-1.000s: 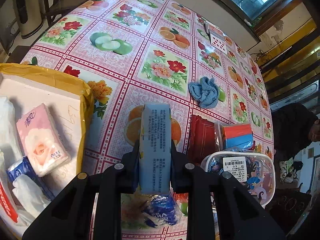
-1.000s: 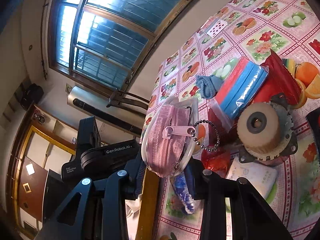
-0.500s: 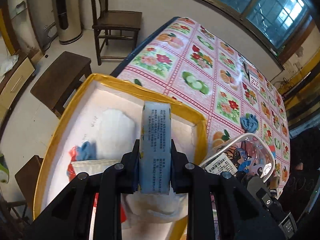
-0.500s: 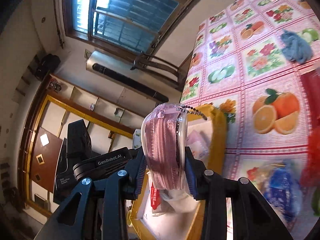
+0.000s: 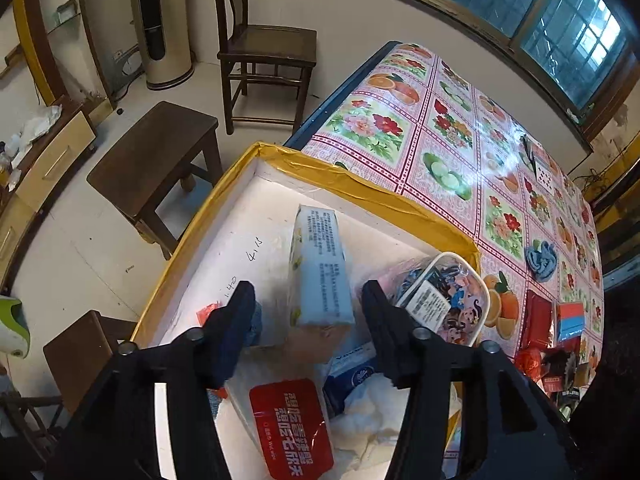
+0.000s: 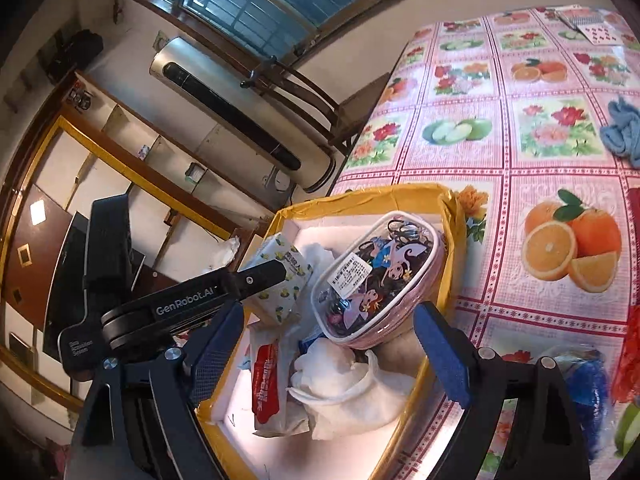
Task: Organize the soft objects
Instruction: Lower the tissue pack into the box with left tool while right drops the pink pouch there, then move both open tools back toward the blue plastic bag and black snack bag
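Both grippers, left (image 5: pixel 306 312) and right (image 6: pixel 328 344), gape empty over the box (image 5: pixel 360 190). The tissue pack (image 5: pixel 320 276) lies centre frame between the left jaws, long axis pointing away; pouch (image 6: pixel 376 276) beside it.

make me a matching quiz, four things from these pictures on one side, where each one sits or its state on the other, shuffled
Things:
1. tissue pack
2. cartoon pouch
3. blue cloth
4. left gripper

Places or states:
A. crumpled on the tablecloth, outside the box
B. open, above the box
C. in the box, against its yellow wall nearest the oranges
D. in the box, printed text side up

Pairs: 1-D, 2-C, 3-A, 4-B
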`<state>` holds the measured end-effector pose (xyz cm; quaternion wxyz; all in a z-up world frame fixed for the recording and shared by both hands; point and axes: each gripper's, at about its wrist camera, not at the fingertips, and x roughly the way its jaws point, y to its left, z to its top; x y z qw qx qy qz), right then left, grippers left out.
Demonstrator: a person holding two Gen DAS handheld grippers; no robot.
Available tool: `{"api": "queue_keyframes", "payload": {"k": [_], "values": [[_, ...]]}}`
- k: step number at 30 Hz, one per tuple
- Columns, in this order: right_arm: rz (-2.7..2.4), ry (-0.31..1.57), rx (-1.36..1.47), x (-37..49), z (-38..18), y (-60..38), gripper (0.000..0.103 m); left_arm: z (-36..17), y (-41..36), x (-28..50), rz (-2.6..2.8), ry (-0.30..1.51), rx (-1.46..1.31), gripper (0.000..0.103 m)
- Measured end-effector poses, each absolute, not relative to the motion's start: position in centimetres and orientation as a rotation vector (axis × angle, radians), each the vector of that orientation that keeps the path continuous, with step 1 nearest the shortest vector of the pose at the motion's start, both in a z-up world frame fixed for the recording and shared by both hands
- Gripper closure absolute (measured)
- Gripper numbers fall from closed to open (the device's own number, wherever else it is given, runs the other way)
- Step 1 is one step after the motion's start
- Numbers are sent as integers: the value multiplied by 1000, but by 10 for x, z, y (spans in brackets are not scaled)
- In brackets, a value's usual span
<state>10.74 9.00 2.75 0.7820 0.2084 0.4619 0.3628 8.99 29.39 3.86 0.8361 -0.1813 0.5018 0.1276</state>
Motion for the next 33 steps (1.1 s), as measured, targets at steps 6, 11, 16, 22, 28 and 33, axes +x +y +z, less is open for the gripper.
{"api": "queue_keyframes", "payload": {"k": [6,11,16,22,28,33], "values": [[801,971,487,89,38,53,14,52,285,77,291,1018,-345,39],[769,928,471,75,52,12,13,65,259,62,251,984,-330,30],[718,929,474,58,52,-36,10,67,218,56,153,1013,-331,26],[680,947,488,40,41,-78,8,61,166,51,83,1037,-274,26],[657,926,459,24,37,-107,8,58,129,34,94,981,-220,26],[606,885,394,6,41,-129,8,51,100,24,108,924,-166,26]]}}
